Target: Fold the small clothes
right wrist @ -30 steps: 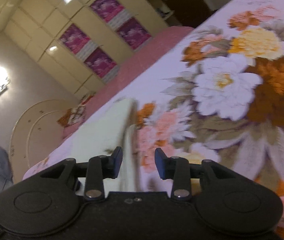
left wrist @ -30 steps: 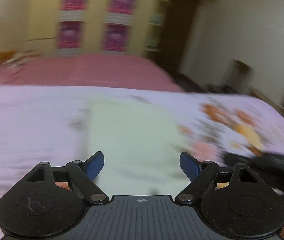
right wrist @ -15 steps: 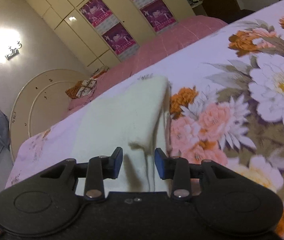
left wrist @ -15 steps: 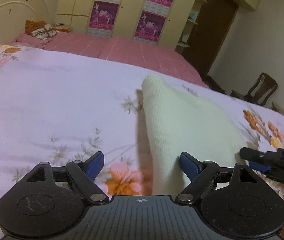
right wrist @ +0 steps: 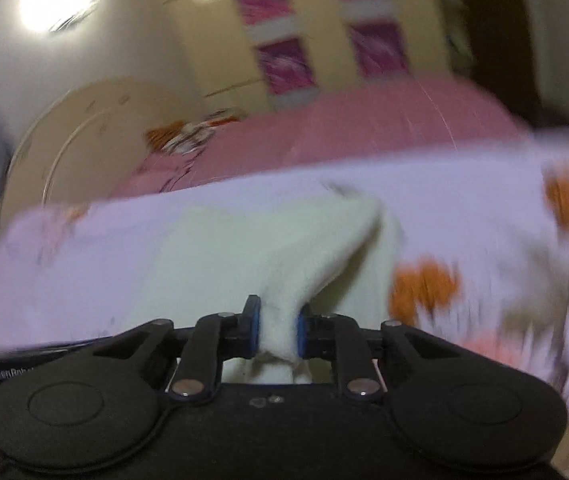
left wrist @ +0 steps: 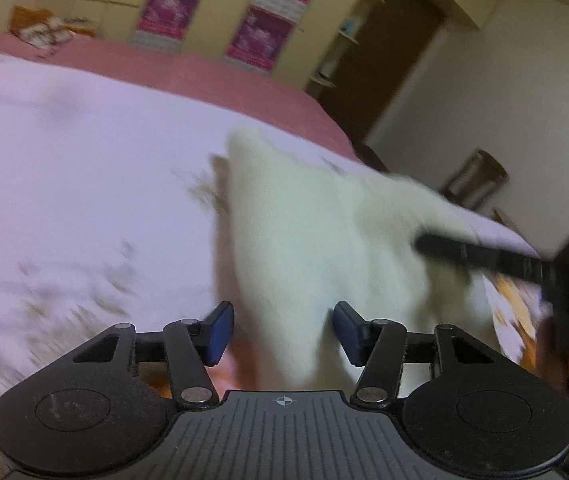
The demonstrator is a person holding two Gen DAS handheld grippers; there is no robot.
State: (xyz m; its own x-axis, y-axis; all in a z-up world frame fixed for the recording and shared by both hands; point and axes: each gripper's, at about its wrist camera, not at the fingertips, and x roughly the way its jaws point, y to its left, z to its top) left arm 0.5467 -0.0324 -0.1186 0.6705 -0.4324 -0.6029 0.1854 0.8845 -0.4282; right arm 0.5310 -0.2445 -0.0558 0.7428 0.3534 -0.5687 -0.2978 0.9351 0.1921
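Note:
A pale cream knitted garment (left wrist: 324, 240) lies on the floral lilac bedsheet (left wrist: 64, 184). My left gripper (left wrist: 280, 330) is open, its blue pads on either side of the garment's near corner without clamping it. My right gripper (right wrist: 278, 330) is shut on a bunched corner of the same garment (right wrist: 212, 252) and lifts it off the sheet. The right gripper's black body (left wrist: 504, 258) shows at the right of the left wrist view. Both views are motion-blurred.
A pink bed cover (left wrist: 188, 76) lies beyond the sheet, with a curved headboard (right wrist: 84, 120) and a folded patterned cloth (right wrist: 188, 136) at the far left. Yellow wardrobes with pink posters (left wrist: 260, 36), a dark door (left wrist: 388, 60) and a wooden chair (left wrist: 480, 176) stand behind.
My right gripper has closed on the garment's corner and raised it. My left gripper has narrowed around the near corner and swung a little; both views have turned blurry.

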